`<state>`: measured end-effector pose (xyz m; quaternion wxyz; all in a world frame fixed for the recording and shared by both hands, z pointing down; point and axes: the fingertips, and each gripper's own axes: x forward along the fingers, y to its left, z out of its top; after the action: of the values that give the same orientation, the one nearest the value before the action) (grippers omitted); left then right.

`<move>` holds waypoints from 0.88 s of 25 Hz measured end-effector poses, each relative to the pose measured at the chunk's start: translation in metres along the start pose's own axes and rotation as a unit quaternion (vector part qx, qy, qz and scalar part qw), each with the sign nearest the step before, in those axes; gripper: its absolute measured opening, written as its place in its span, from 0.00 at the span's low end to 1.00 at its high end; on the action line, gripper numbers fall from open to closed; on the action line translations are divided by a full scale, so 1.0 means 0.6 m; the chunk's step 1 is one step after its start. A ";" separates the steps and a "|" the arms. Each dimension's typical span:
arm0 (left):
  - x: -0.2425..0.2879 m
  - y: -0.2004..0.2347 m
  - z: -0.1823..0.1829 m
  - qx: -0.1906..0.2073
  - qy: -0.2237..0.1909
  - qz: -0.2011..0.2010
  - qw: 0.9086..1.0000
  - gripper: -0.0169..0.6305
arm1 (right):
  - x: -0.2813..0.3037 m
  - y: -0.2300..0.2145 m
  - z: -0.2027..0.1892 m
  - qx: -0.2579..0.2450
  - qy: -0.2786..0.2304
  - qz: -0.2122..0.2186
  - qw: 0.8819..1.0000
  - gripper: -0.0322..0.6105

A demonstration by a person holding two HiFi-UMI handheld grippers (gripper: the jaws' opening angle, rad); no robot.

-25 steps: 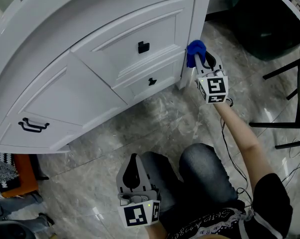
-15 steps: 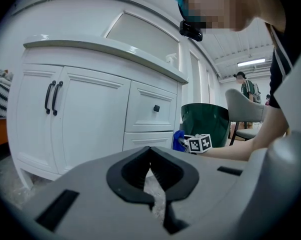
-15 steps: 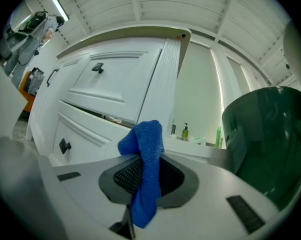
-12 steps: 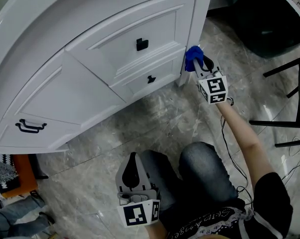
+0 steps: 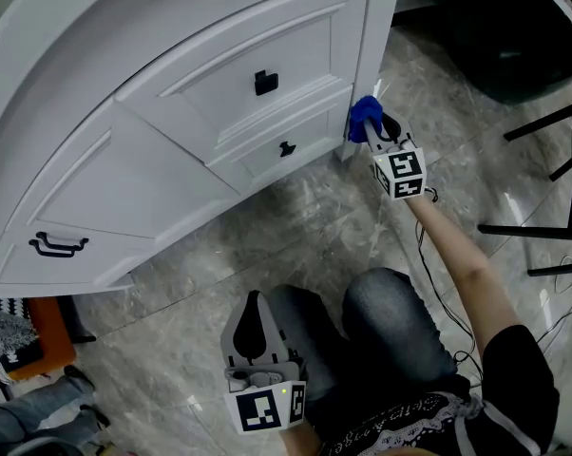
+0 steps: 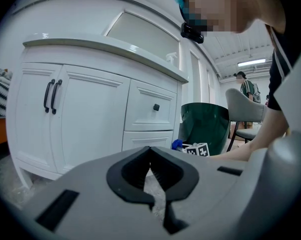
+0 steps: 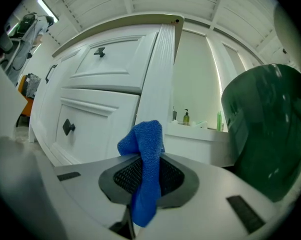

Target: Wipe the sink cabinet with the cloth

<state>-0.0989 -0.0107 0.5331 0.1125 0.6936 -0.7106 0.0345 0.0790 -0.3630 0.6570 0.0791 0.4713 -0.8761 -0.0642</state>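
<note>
Nearest to me, the left hand-held gripper [image 6: 151, 178] hangs low over the person's knees [image 5: 362, 326] with its jaws drawn together on nothing. Only a sliver of the grey floor [image 5: 295, 221] shows behind them. It has no part in the wiping at this moment.

Further out, at the end of the stretched arm, the right hand-held gripper [image 7: 143, 186] is clamped on the blue cloth [image 7: 146, 151]. The cloth is pinched around its middle. One end bunches up past the jaw tips and a tail droops down in front of them. From its nap I judge it to be a soft, light towelling rag that is floppy and grips well. It won't slip from the pads, but it will fold and drag rather than push flat. I think the hold is right as it is, because the loose wad sits ahead of the tips, so the fabric meets the paint and not the plastic.

That wad sits at the foot of the white corner post [image 7: 158, 79] of the sink cabinet [image 5: 172, 112], just beside the lower drawer [image 5: 286, 152]. I cannot tell whether it is pressed against the post or just short of it.

Beyond the post stands a dark green bin [image 7: 265, 129], well clear of the cloth.
</note>
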 end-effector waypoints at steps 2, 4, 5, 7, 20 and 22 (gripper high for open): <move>0.001 0.000 -0.002 0.000 0.002 0.000 1.000 0.03 | 0.003 0.004 -0.019 0.002 0.012 0.000 1.000 0.14; 0.003 -0.002 -0.003 0.001 0.004 -0.001 1.000 0.03 | 0.006 0.007 -0.038 0.000 0.026 0.002 1.000 0.14; 0.003 -0.002 -0.004 0.001 0.004 -0.002 1.000 0.03 | 0.007 0.009 -0.049 -0.002 0.034 0.004 0.999 0.14; 0.004 -0.003 -0.004 0.002 0.004 -0.002 1.000 0.03 | 0.010 0.015 -0.072 -0.009 0.056 0.010 0.998 0.14; 0.014 -0.012 -0.008 0.005 0.010 -0.008 1.000 0.03 | 0.022 0.039 -0.179 -0.030 0.144 0.026 0.989 0.14; 0.015 -0.014 -0.011 0.006 0.014 -0.009 1.000 0.03 | 0.024 0.042 -0.195 -0.029 0.158 0.026 0.987 0.14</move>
<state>-0.0897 -0.0186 0.5403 0.1187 0.7001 -0.7025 0.0470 0.0741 -0.3655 0.7774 0.2321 0.4500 -0.8623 -0.0115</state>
